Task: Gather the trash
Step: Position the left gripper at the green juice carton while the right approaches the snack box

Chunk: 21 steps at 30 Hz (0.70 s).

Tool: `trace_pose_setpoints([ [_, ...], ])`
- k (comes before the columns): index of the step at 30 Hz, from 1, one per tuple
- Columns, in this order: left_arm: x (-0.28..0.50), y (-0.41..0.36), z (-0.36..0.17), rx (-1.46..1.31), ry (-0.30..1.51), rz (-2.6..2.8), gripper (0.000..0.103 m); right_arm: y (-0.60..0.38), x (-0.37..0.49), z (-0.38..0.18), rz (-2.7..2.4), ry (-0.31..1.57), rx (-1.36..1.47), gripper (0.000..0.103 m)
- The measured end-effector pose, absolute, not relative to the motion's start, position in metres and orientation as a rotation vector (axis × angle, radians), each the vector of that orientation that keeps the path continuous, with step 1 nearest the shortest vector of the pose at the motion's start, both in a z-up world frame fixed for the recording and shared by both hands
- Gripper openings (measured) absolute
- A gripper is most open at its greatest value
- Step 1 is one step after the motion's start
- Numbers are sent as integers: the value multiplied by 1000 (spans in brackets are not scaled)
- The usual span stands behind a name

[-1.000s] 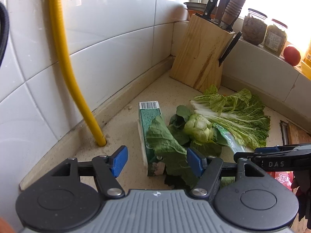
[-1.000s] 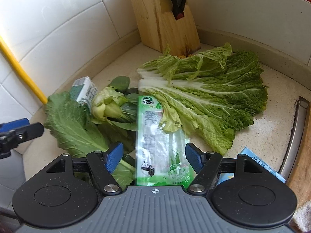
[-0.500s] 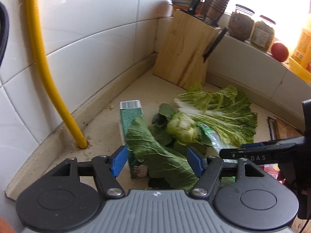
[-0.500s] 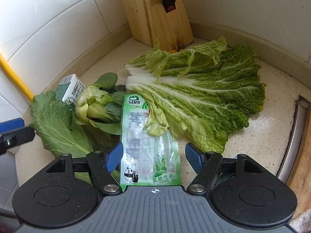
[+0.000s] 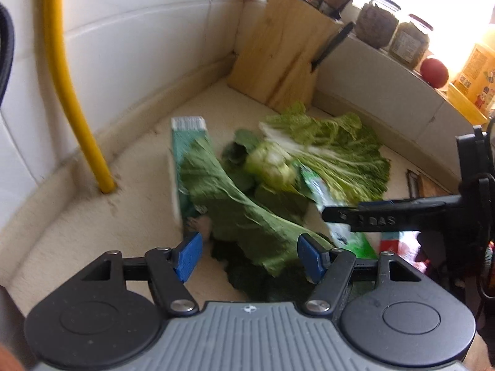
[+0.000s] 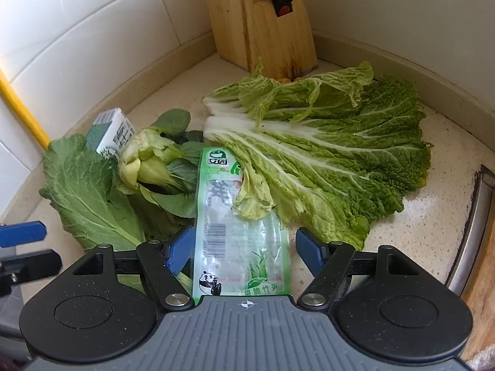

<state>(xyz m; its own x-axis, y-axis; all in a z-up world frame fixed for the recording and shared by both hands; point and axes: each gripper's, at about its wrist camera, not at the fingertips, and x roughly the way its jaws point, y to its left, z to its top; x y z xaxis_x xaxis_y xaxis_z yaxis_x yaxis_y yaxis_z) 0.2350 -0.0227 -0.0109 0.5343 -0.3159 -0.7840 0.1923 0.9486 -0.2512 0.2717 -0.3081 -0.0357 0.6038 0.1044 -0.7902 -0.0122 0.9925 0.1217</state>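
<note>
Right gripper [image 6: 244, 250] spread wide over the near end of the green snack wrapper [image 6: 238, 232] lying flat on the counter [image 6: 411, 232] between bok choy [image 6: 148, 164] and napa cabbage leaves [image 6: 334, 154]; left gripper [image 5: 249, 255] likewise parted, above a dark leaf [image 5: 235, 204] draped on the milk carton [image 5: 182, 142].

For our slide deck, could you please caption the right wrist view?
Right gripper, jaws open, straddling a green plastic wrapper beside cabbage leaves.
</note>
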Motion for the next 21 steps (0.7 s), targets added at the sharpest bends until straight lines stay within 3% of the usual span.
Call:
trace_pose_setpoints([
  [8, 238, -34, -22, -196, 991, -319, 64, -308, 274, -37, 69, 920, 102, 78],
  [16, 246, -12, 17, -134, 851, -255, 64, -309, 276, -37, 54, 929, 73, 81],
  [21, 266, -7, 28, -74, 787, -188, 71, -308, 275, -35, 52, 941, 54, 83],
])
